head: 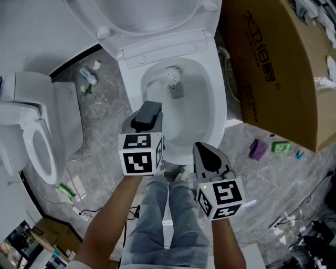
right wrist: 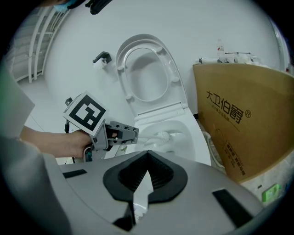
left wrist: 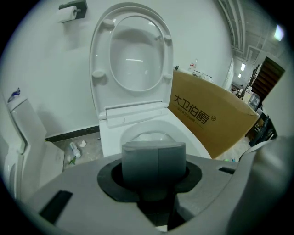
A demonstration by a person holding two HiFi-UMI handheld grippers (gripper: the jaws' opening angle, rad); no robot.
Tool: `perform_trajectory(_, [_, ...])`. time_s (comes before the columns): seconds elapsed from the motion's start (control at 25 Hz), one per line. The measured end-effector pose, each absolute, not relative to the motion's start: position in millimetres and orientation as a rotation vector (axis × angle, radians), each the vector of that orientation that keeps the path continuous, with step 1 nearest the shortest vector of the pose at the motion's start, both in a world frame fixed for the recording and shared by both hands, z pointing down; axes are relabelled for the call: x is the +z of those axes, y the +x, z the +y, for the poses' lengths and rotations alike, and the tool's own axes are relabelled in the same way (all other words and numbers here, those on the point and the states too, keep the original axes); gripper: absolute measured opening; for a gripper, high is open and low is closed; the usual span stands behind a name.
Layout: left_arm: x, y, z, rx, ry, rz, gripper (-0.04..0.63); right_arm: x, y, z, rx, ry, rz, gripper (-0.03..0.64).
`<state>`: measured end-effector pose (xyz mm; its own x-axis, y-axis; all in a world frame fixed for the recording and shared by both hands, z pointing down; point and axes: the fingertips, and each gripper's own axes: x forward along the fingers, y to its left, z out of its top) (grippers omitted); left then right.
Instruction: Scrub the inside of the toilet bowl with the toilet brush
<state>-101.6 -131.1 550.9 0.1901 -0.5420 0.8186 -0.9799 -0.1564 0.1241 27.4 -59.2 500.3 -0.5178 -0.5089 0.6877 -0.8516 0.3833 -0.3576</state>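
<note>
The white toilet bowl [head: 215, 100] stands open, its lid [head: 152, 16] raised against the wall. A toilet brush has its white bristle head [head: 170, 75] down inside the bowl near the back. My left gripper [head: 149, 111] hovers over the bowl's front rim, shut on the brush's grey handle [left wrist: 154, 163]. In the right gripper view, the left gripper [right wrist: 120, 134] holds the white shaft, which reaches to the brush head [right wrist: 163, 137]. My right gripper [head: 207, 155] hangs in front of the bowl, shut and empty, with its jaws [right wrist: 146, 160] pressed together.
A big cardboard box [head: 278, 68] stands right of the toilet. A second toilet [head: 31, 131] sits at the left. Litter lies on the grey floor: a bottle [head: 86, 77], a purple item [head: 257, 150], a green pack [head: 281, 147]. My legs [head: 168, 210] stand before the bowl.
</note>
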Motion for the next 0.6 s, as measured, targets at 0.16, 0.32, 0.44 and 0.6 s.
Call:
perform_trajectory(0.16, [547.8,-120.1,-125.3,0.849,1.76,-1.463,0.158,497.4,19.8,-58.0,0.965,1.155,-2.191,-0.002])
perform_trajectory(0.32, [545.8,-133.4,-111.4,0.878,1.733,-1.477,0.158,496.1,13.6,-54.5,0.965,1.135,-2.199,-0.002])
perform_trajectory(0.44, [544.2,-139.2,-99.8,0.907,1.707,-1.477,0.158,492.6,10.5,-54.0,0.957,1.122,-2.208,-0.002])
perform_trajectory(0.6, [541.8,-139.7,-83.1,0.966,1.697,-1.467,0.158,489.4,3.8,-54.1,0.938,1.097,-2.217,-0.002])
